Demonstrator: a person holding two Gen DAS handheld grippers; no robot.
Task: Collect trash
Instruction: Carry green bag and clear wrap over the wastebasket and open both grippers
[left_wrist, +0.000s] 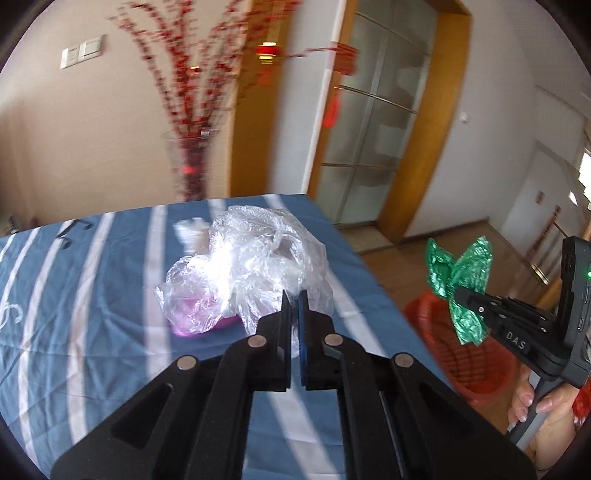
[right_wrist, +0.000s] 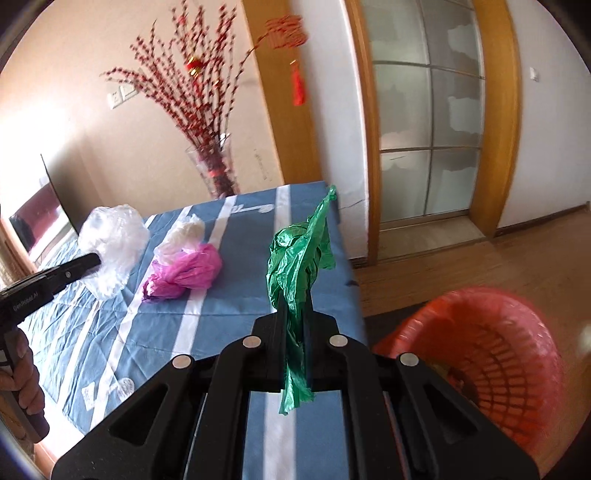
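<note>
While left gripper (right_wrist: 96, 260) pinches the clear bag (right_wrist: 112, 245) above the blue cloth (right_wrist: 236, 295), pink bag (right_wrist: 186, 273) lies on the cloth mid-table; right gripper (right_wrist: 294, 314) clamps the green bag (right_wrist: 299, 258), red basket (right_wrist: 491, 354) on floor at right.

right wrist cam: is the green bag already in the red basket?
No: the green bag is clamped between the right gripper fingers, above the table edge, with the red basket off to its right.
</note>
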